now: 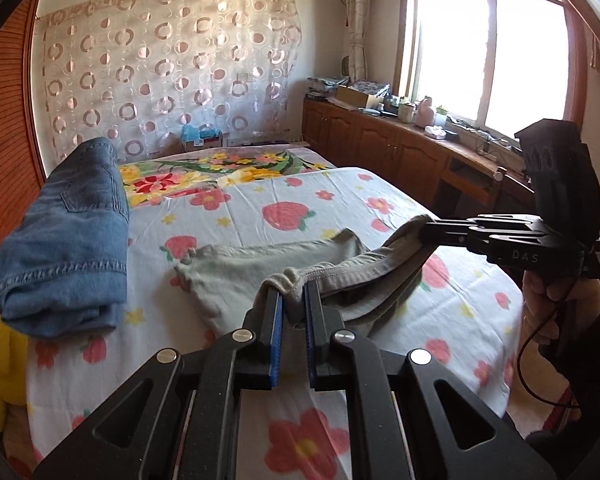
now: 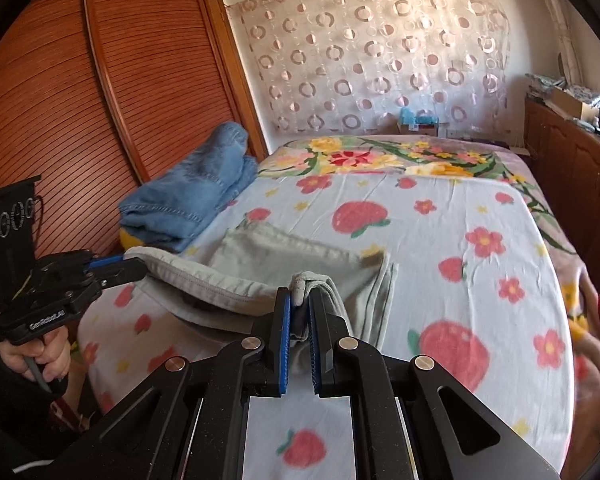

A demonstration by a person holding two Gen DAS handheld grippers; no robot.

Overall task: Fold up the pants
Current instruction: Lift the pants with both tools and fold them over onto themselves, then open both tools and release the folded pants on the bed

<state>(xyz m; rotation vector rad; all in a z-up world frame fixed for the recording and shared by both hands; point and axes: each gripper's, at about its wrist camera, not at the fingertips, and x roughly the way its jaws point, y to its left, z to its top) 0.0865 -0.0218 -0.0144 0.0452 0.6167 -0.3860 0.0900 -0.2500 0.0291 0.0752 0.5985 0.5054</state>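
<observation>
Grey-green pants (image 1: pixel 244 276) lie partly folded on the strawberry-print bed sheet (image 1: pixel 284 200). My left gripper (image 1: pixel 293 296) is shut on one corner of their near edge and holds it above the bed. My right gripper (image 1: pixel 424 229) comes in from the right, shut on the other corner, so the hem hangs between the two. In the right wrist view the right gripper (image 2: pixel 299 300) pinches the grey pants (image 2: pixel 284 256), and the left gripper (image 2: pixel 134 266) holds the edge at the left.
Folded blue jeans (image 1: pixel 68 240) lie at the bed's left edge, also in the right wrist view (image 2: pixel 196 192). A yellow item (image 1: pixel 0 344) sits below them. A wooden wardrobe (image 2: pixel 80 100) stands left, and a cluttered wooden cabinet (image 1: pixel 400 144) runs under the window.
</observation>
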